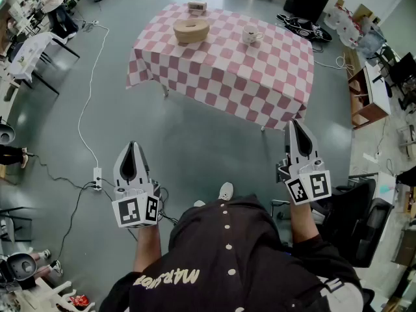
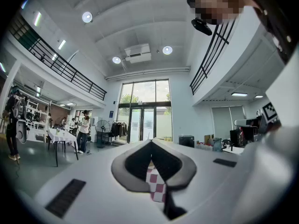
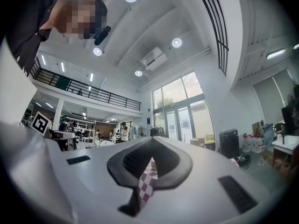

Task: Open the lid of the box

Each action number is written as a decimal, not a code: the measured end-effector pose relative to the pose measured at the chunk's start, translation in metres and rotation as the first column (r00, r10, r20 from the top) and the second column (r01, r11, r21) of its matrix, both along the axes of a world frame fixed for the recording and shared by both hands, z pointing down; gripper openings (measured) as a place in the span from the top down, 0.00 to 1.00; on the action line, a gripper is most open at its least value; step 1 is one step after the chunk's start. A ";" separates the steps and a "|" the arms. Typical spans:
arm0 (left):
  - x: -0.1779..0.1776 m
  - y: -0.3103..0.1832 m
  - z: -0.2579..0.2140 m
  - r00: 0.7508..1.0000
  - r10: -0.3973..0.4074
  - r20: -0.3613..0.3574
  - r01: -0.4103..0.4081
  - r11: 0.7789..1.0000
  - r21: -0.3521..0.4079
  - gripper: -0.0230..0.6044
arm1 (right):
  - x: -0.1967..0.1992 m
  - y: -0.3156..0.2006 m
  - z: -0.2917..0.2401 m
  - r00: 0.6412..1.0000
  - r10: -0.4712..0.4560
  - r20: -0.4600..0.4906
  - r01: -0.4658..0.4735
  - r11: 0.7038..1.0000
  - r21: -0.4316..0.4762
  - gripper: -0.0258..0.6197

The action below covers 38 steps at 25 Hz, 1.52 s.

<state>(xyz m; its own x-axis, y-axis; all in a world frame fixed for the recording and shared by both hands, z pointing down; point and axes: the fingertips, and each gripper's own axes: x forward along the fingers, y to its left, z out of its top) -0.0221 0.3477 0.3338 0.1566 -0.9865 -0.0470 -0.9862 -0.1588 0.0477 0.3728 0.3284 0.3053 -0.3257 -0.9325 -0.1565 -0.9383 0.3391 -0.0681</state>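
Two grippers, left (image 1: 133, 147) and right (image 1: 294, 125), are held with jaws closed and empty above the floor, well short of the checked table (image 1: 247, 77), where the round box (image 1: 191, 30) stands, lid on, near a cup (image 1: 251, 35).

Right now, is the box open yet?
Not yet. Nothing is done: the round tan box sits closed on the checkered table. The left gripper and right gripper are shut, empty, well short of it. Left: walk up, lift the lid.
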 end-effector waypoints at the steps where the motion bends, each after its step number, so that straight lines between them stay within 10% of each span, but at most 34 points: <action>1: 0.000 0.001 0.000 1.000 0.000 0.001 0.000 1.000 0.004 0.95 | 0.000 0.000 0.000 1.000 0.000 -0.001 0.000 1.000 -0.001 0.97; 22: -0.003 0.000 -0.004 1.000 0.000 -0.009 0.000 1.000 0.001 0.95 | -0.016 -0.003 0.002 0.999 -0.042 -0.019 0.042 0.999 -0.007 0.96; 38: -0.003 0.004 0.001 1.000 0.002 -0.002 -0.002 1.000 -0.002 0.95 | -0.028 -0.002 0.016 0.994 -0.102 -0.037 0.100 0.994 -0.050 0.72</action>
